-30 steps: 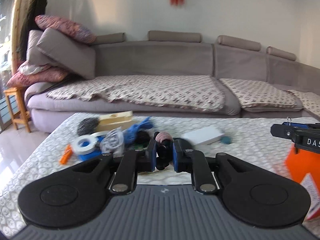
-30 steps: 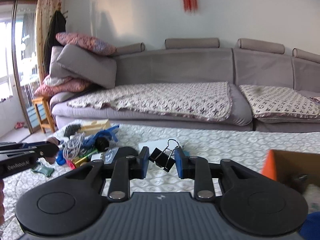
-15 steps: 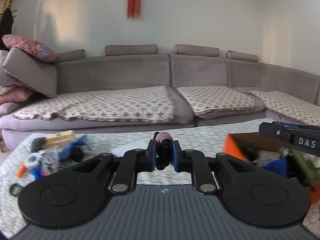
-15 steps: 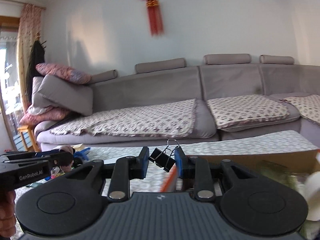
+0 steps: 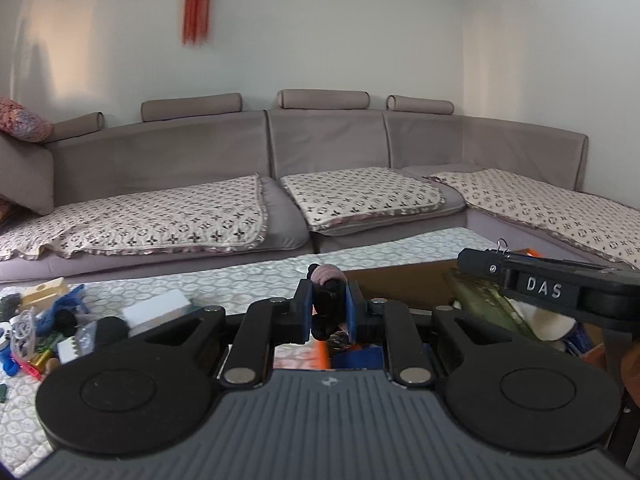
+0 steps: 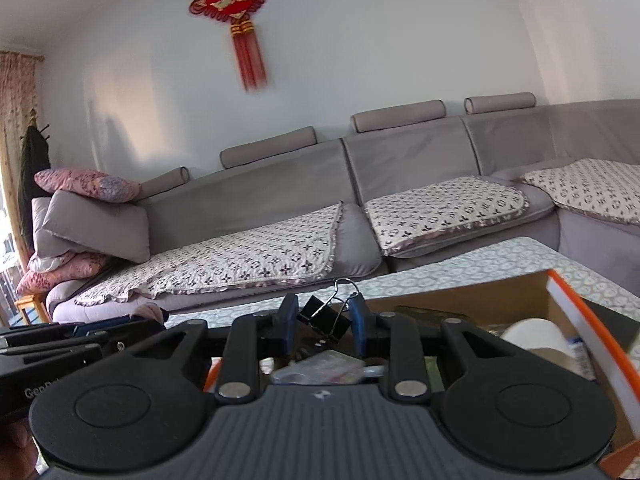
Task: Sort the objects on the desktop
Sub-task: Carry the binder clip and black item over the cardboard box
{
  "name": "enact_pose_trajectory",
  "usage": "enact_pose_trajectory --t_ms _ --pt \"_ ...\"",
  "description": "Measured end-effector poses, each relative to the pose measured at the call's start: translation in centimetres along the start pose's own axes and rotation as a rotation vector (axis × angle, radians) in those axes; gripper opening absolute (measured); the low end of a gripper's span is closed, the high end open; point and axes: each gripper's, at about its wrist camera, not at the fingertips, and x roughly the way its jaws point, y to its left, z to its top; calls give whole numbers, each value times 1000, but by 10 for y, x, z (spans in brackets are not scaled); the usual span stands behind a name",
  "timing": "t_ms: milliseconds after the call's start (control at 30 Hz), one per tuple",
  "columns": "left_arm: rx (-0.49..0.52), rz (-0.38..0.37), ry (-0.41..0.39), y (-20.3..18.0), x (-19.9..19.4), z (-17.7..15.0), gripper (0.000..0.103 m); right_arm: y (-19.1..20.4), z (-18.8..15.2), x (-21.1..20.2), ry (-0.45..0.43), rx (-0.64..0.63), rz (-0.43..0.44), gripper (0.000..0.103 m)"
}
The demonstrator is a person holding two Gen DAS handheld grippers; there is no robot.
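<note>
1. Behind everything we see a long grey fabric corner sofa (image 5: 328, 148) with patterned cream seat covers, and above it a red knotted tassel ornament (image 6: 236, 4) on the pale wall.
2. Nearer to us lies the tabletop (image 5: 240, 276) under a pale patterned cloth.
3. At its right end stands an open cardboard box with an orange rim (image 6: 580, 312), already holding a white roll, packets and other small goods that we cannot name.
4. At the tabletop's left end, in the left wrist view, a heap of small mixed objects (image 5: 44, 328) waits: blue cord, a wooden block, a white box, a dark round piece.
5. Our left gripper (image 5: 329, 310) has its blue-padded fingers (image 5: 304, 308) drawn narrow around a small black object with a pinkish fuzzy top (image 5: 326, 280), held above the box's near edge.
6. Our right gripper (image 6: 325, 322), its fingers a little further apart, clamps a black metal binder clip (image 6: 326, 320) with silver wire handles, tilted, above the box's contents.
7. Each gripper shows at the edge of the other's view, side by side.
</note>
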Motion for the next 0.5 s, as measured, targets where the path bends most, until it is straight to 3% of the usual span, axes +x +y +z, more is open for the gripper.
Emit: enact_pose_trajectory --t_ms 500 --pt "71 -54 39 -38 8 -7 19 -30 -9 -12 -16 46 -16 26"
